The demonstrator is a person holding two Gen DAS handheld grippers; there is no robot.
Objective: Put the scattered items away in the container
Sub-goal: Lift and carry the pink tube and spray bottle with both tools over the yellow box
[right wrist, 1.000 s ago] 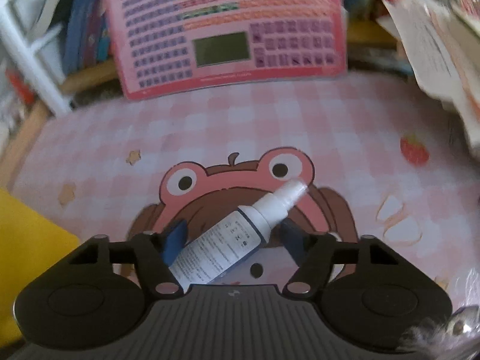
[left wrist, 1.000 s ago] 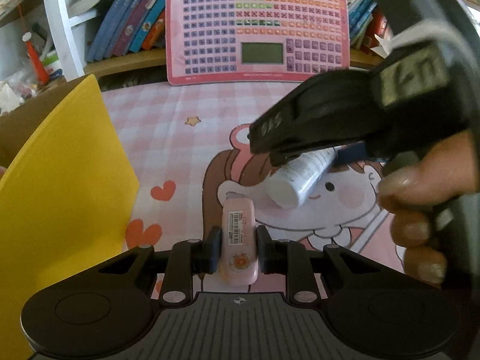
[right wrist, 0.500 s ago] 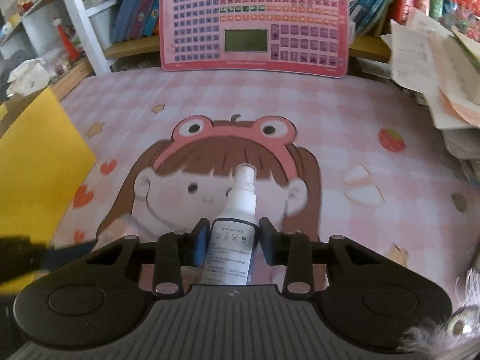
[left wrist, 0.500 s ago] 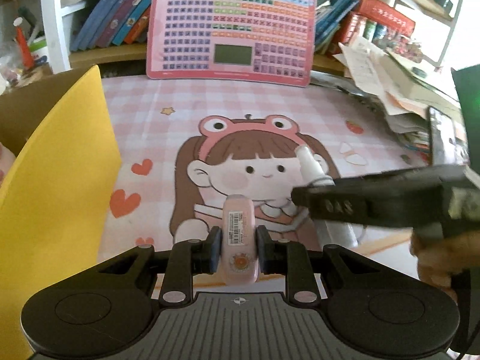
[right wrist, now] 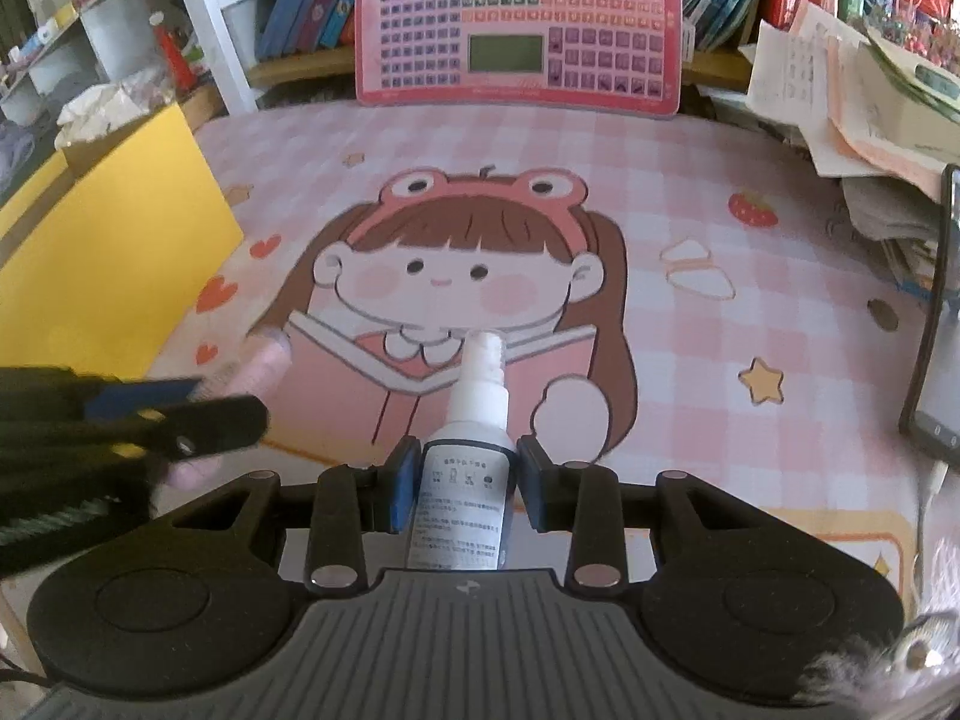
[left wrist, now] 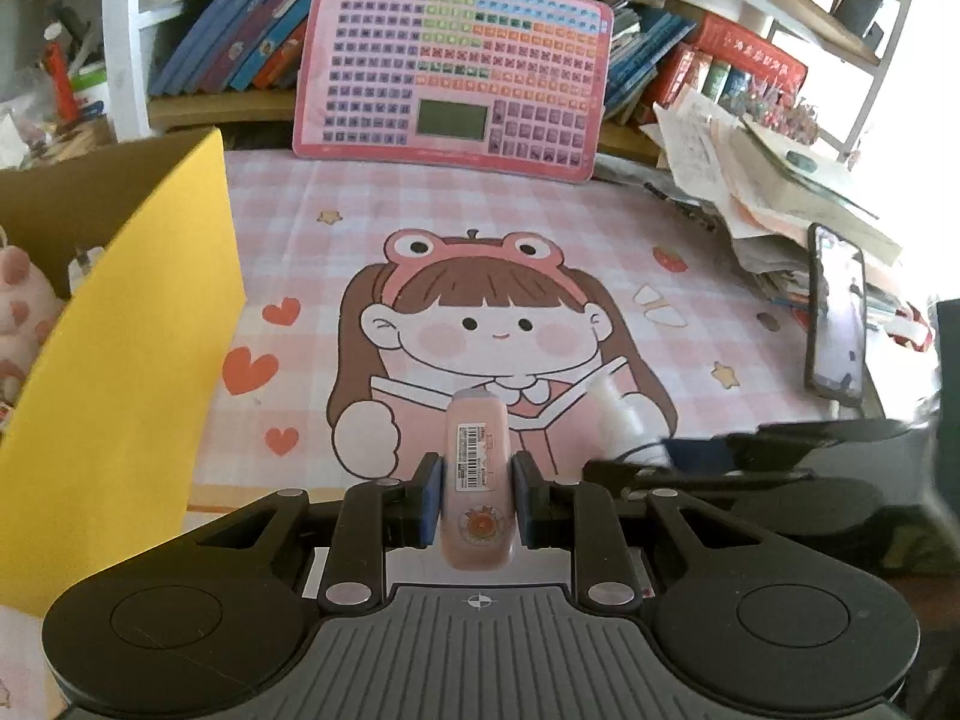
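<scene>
My left gripper (left wrist: 474,498) is shut on a small pink tube (left wrist: 477,480) with a barcode label, held above the pink cartoon mat (left wrist: 336,222). My right gripper (right wrist: 465,480) is shut on a white spray bottle (right wrist: 468,480) with a dark printed label, nozzle pointing away from me. The right gripper (left wrist: 678,465) also shows low on the right in the left wrist view, with the bottle's nozzle (left wrist: 618,414) sticking out of it. The left gripper (right wrist: 198,402) with the pink tube's tip (right wrist: 264,360) shows at the left of the right wrist view. A yellow cardboard box (left wrist: 120,360) stands open at the left.
A pink keyboard toy (left wrist: 456,66) leans against bookshelves at the back. Stacked papers (left wrist: 756,180) and a phone (left wrist: 837,318) lie along the right edge. A plush toy (left wrist: 24,312) lies inside the box. A person's fingers (right wrist: 186,471) grip the left tool.
The right gripper closed on the spray bottle, lifted it and drew back toward the right. Both grippers rose and pulled back, so more of the mat and the box interior shows.
</scene>
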